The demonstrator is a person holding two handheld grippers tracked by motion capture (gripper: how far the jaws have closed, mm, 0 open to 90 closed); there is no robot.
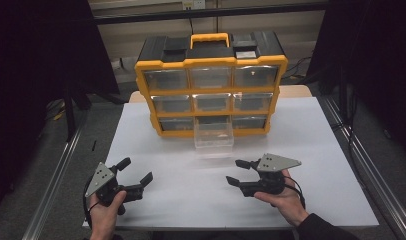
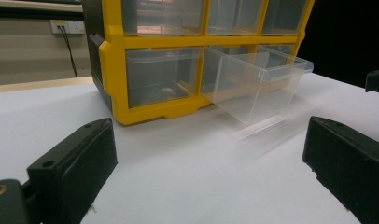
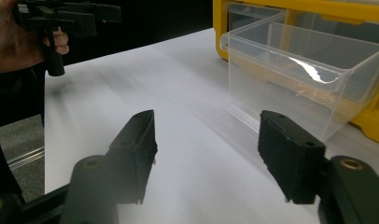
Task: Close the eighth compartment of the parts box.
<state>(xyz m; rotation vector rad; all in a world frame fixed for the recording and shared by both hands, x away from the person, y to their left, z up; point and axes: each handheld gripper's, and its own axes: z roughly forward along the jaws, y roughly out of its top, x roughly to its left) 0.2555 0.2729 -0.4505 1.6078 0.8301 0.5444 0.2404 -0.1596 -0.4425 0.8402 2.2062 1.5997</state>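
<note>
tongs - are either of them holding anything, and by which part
Nothing is held. The left tongs and right tongs stand open over the bare table, apart from the pulled-out clear drawer.

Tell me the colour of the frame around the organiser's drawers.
Yellow: the frame around the clear drawers, topped by a black lid. Best seen in the high view.

Right gripper (image 3: 206,154) parted over white table (image 3: 178,93), clear drawer (image 3: 309,65) just ahead, nothing between its jaws
</note>
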